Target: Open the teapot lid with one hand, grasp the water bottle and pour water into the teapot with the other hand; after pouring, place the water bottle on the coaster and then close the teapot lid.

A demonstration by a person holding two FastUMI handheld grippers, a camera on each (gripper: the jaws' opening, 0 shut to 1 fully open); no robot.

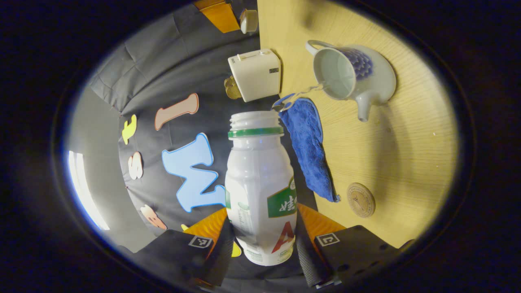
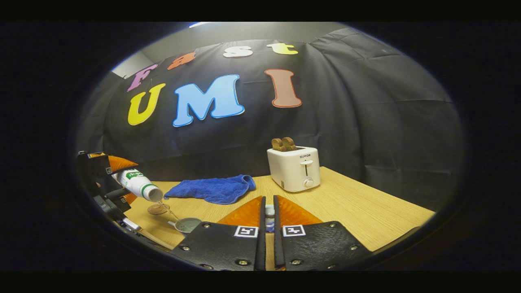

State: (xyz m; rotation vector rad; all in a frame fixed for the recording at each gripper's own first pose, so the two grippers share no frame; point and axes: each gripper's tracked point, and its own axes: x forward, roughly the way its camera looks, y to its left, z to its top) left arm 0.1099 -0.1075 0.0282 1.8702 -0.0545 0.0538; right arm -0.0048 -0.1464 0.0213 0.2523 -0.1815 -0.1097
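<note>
In the left gripper view my left gripper (image 1: pixel 263 230) is shut on a white plastic water bottle (image 1: pixel 260 179) with a green neck ring and no cap. The bottle is tipped over, and a thin stream of water (image 1: pixel 303 94) runs from its mouth into the open white and blue teapot (image 1: pixel 358 75) on the wooden table. A round coaster (image 1: pixel 360 199) lies beside the teapot. In the right gripper view my right gripper (image 2: pixel 269 203) is shut on the small teapot lid (image 2: pixel 269 212), held away from the teapot (image 2: pixel 186 224). The tilted bottle (image 2: pixel 136 183) shows at the far left above the pot.
A blue cloth (image 1: pixel 308 154) lies on the table (image 1: pixel 407 154) between the bottle and the teapot. A white toaster (image 2: pixel 294 169) with toast in it stands at the table's back edge by the booth wall. Bare table (image 2: pixel 366 211) spreads right of the toaster.
</note>
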